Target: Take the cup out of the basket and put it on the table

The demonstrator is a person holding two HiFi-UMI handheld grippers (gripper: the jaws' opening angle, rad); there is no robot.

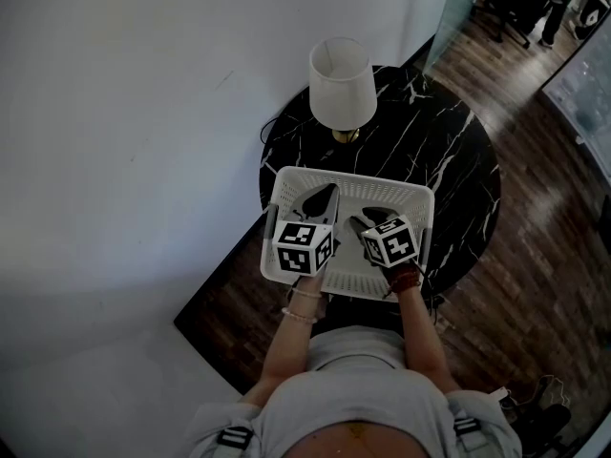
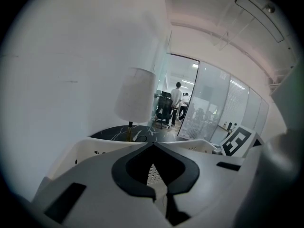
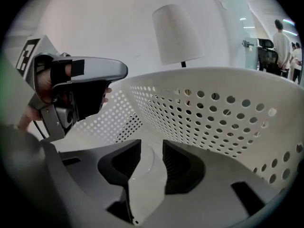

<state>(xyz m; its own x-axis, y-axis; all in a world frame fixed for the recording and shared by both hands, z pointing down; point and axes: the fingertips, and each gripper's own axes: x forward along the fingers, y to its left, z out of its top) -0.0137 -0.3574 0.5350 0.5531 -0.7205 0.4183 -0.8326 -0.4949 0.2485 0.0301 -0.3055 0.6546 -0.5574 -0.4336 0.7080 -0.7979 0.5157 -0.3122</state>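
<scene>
Right claw (image 3: pixel 152 146) stood apart and unclamped, the white cup (image 3: pixel 145 184) between its jaws inside the basket (image 3: pixel 213 113), left claw (image 2: pixel 153 145) shut and empty alongside; an off-centre closure risked the smooth cup slipping aside, ungripped.

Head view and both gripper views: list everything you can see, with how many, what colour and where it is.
table: one, black marbled, beside the wall
lamp: one, white shade, far side of the table
basket: one, white perforated, on the table
cup: one, white, low in the basket
floor: dark wood, around the table
left gripper: one, grey, shut, over the basket
right gripper: one, grey, jaws open around the cup
</scene>
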